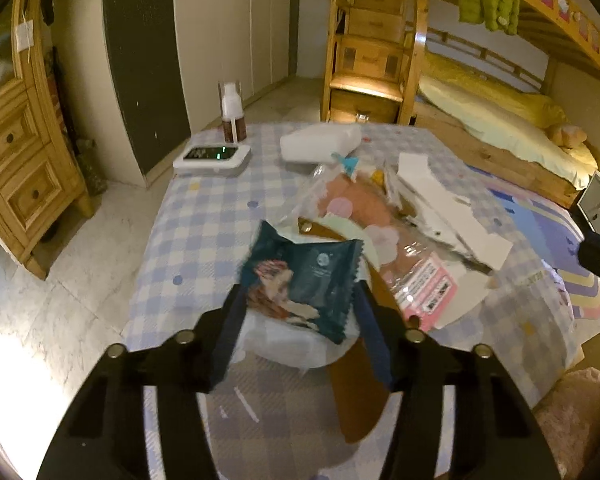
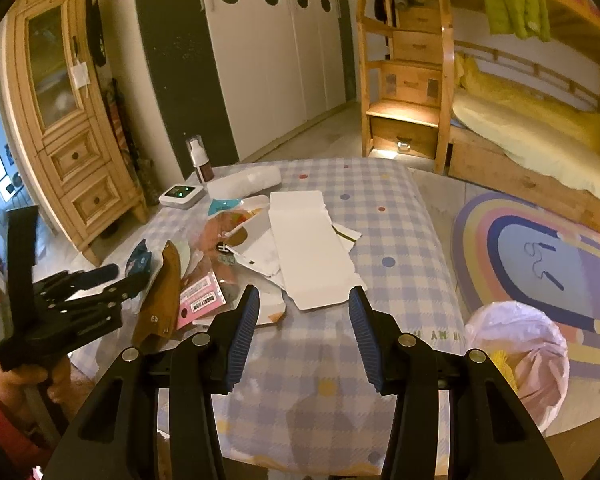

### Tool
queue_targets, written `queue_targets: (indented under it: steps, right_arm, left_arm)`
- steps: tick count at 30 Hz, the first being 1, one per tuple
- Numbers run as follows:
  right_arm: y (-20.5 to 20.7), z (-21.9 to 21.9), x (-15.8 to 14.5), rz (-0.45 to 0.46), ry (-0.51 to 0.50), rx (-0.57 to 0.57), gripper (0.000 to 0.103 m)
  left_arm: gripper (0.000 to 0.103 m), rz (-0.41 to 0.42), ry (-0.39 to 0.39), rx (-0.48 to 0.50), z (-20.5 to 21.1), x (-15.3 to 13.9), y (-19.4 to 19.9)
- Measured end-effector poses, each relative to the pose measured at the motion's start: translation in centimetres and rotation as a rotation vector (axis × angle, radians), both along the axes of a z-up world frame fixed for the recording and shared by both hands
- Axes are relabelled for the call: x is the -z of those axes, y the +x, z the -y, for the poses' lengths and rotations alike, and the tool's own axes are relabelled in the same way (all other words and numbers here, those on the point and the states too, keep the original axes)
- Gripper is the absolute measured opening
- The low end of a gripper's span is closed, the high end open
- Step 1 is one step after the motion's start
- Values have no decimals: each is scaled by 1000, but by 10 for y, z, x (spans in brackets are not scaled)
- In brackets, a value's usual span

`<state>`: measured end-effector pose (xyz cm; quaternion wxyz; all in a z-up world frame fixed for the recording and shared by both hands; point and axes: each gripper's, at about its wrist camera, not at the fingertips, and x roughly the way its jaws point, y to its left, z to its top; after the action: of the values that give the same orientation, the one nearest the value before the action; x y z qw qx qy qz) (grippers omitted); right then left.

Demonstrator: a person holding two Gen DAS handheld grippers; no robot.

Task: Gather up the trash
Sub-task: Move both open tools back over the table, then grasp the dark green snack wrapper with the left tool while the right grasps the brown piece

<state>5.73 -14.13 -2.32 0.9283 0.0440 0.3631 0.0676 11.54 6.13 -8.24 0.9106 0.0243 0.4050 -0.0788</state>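
A dark teal snack wrapper (image 1: 304, 280) stands tilted up between the fingers of my left gripper (image 1: 300, 286), both pads against its edges, above a crumpled white piece (image 1: 284, 344). From the right wrist view the left gripper (image 2: 134, 278) sits at the table's left side with the teal wrapper (image 2: 140, 258) at its tips. My right gripper (image 2: 304, 292) hangs open over the checked tablecloth (image 2: 380, 240), nothing between its fingers. Just beyond it lies a long white card strip (image 2: 308, 248). A clear bag with a pink label (image 2: 202, 300) and a brown flap (image 2: 164, 292) lie between the two grippers.
A bin lined with a pink bag (image 2: 520, 356) stands on the floor at the table's right corner, on a striped rug (image 2: 540, 256). At the table's far end are a white pack (image 1: 320, 142), a small device with a green display (image 1: 212, 156) and a pump bottle (image 1: 232, 112). A person's hand (image 2: 20, 376) holds the left gripper.
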Motion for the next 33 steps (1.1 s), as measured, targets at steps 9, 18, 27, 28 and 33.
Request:
queue_targets:
  steps: [9,18,27,28,33]
  right_arm:
    - [-1,3,8,-13,7,3,48]
    - [-2,-7,2,24,21,-39,52]
    - [14,-65,0,39,10,-173,50]
    - [17,-73,2,39,8,-191,47]
    - [24,-97,7,31,-13,-228,41]
  left_arm:
    - [19,-4,-5,29,-1,5,-1]
    - [5,105,-55,56,-18,-34,-30]
    - [5,133,-10,-5,-34,-33,-48]
    - [5,126,-7,-16,-35,-29,-48]
    - [5,103,-27,-29,-44,-19,-45]
